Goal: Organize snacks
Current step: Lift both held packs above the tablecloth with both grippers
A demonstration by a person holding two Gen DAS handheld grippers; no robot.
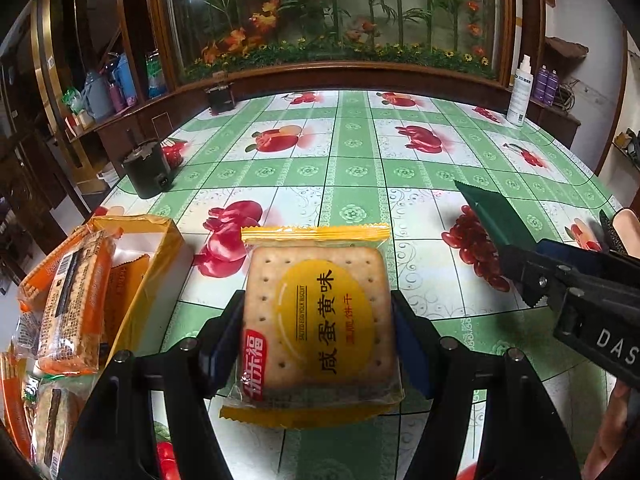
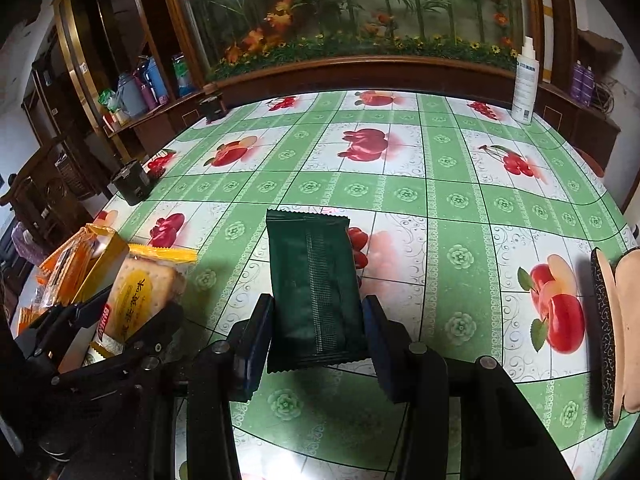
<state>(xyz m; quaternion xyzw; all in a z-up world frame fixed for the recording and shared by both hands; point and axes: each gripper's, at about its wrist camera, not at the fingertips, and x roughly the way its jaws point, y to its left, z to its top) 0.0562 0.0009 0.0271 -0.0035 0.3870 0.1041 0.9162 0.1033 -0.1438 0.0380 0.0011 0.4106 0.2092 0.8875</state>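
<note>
Both grippers loaded above table
Left gripper (image 1: pixel 318 344) clamps biscuit packet (image 1: pixel 316 320); right gripper (image 2: pixel 316 340) clamps green packet (image 2: pixel 316 288); slick wrappers may slip, biscuit may crack

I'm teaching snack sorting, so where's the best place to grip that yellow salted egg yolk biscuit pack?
Grip the salted egg yolk biscuit pack across its two side edges, coming from its near sealed end, as the left gripper does. The square biscuit inside gives firm flat sides, while the crimped ends are floppy.

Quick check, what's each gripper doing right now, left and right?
Left gripper: shut on the yellow biscuit packet.
Right gripper: shut on the dark green packet.
</note>
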